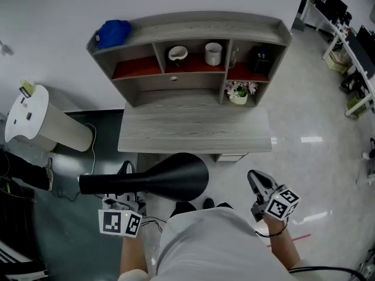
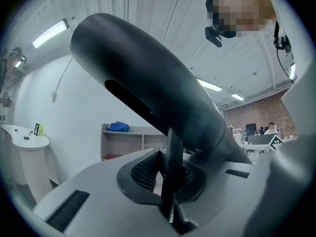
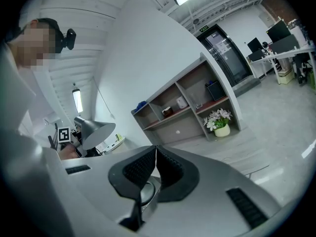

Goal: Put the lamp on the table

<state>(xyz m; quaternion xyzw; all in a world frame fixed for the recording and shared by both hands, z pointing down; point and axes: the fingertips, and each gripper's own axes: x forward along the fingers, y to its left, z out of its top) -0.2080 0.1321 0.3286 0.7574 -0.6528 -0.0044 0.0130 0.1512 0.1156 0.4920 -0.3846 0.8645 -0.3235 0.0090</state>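
Note:
The black lamp [image 1: 167, 179] hangs in front of my body, its cone shade to the right and its dark body stretching left. My left gripper [image 1: 126, 202] sits under it, shut on the lamp's thin stem [image 2: 173, 167]; the shade [image 2: 158, 98] looms over the jaws in the left gripper view. The grey wooden table [image 1: 193, 132] with its shelf hutch stands just ahead, its top bare. My right gripper [image 1: 255, 179] is low at the right, shut with nothing in it [image 3: 156, 151]. From there the lamp [image 3: 96, 131] shows at the left.
The hutch holds a bowl [image 1: 177, 53], a white mug [image 1: 213, 53], a dark box [image 1: 261, 60] and a flower pot [image 1: 238, 92]; a blue cloth [image 1: 114, 33] lies on top. A white round stand [image 1: 32, 119] is at the left. Office desks [image 1: 351, 45] are far right.

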